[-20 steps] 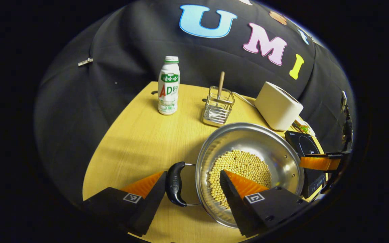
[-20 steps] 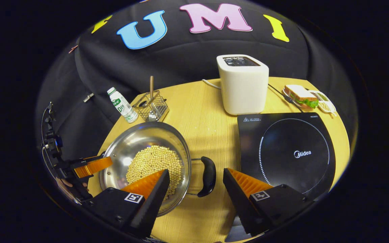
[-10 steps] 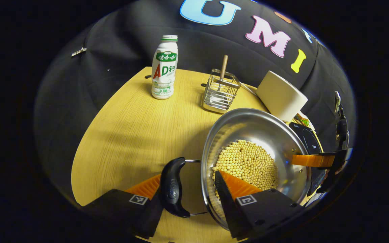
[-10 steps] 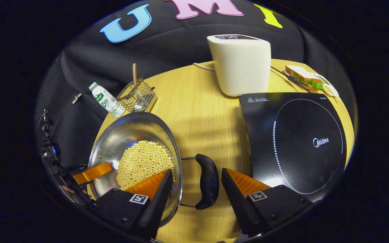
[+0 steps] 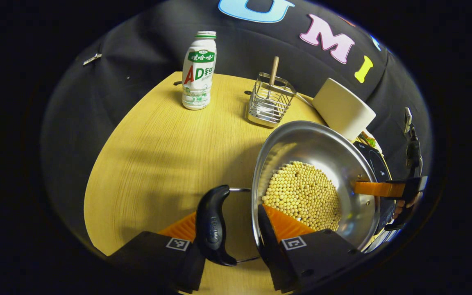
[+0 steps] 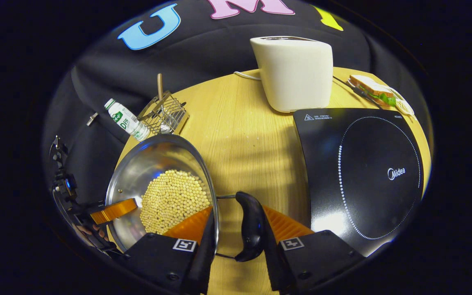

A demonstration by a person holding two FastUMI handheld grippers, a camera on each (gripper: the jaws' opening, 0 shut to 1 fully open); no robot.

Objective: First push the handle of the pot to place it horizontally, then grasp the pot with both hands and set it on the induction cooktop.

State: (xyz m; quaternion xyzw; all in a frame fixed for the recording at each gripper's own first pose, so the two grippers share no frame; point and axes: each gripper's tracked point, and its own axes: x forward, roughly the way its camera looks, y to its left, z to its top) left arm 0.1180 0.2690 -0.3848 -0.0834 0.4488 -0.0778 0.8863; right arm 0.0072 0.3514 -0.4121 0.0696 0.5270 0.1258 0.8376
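1. The pot [image 6: 160, 184], a steel vessel part-filled with pale beans [image 5: 303, 194], stood on the wooden table [image 5: 158, 143]; the induction cooktop [image 6: 363, 172] lay on the same table, near the pot and on the side of its right handle.
2. The left gripper [image 5: 230, 235] straddled the pot's left handle [image 5: 213, 225]: one finger lay outside the black grip and touching or nearly touching it, the other reached over the rim and above the beans. The jaws appeared narrowed about the handle; whether both pressed on it could not be told.
3. The right gripper [image 6: 238, 235] bracketed the right handle [image 6: 251, 225] likewise, with one finger at the pot's rim and the other hard against the grip on the cooktop side. Full clamping could not be confirmed here either.
4. Each handle's long axis ran across the gap between the fingers, level with the table, so the handles seemed set for a two-sided lift.
5. The deciding relation: the cooktop lay beyond the right gripper, away from the left, so the carry would likely run sideways toward the right hand, with the pot kept level lest the beans shift.
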